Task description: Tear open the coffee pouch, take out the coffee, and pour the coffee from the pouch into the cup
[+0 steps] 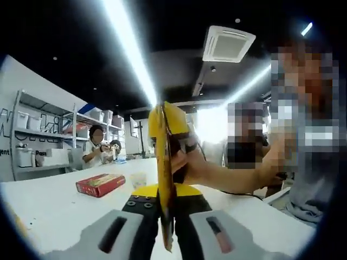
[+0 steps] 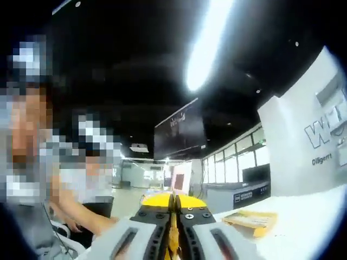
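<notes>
While the yellow coffee pouch is seen edge-on at centre of the left gripper view, it is pinched at its lower edge by the left gripper, jaws nearly together w/ only the pouch between them. Above that grip, the pouch's upper part is met from the right by the right gripper, w/ a hand wrapped round its body; its jaw state can't be told from this side. Left of the pouch, on the white table, a red box is seen lying flat, and a small pale cup is seen between box & pouch, apart from both. Behind the box, a seated person and white shelving are visible.

Seen along the right gripper's own jaws, a thin yellow pouch edge is clamped in a v. narrow gap. Right of that edge, a flat yellow packet is seen resting on the table, well apart.
</notes>
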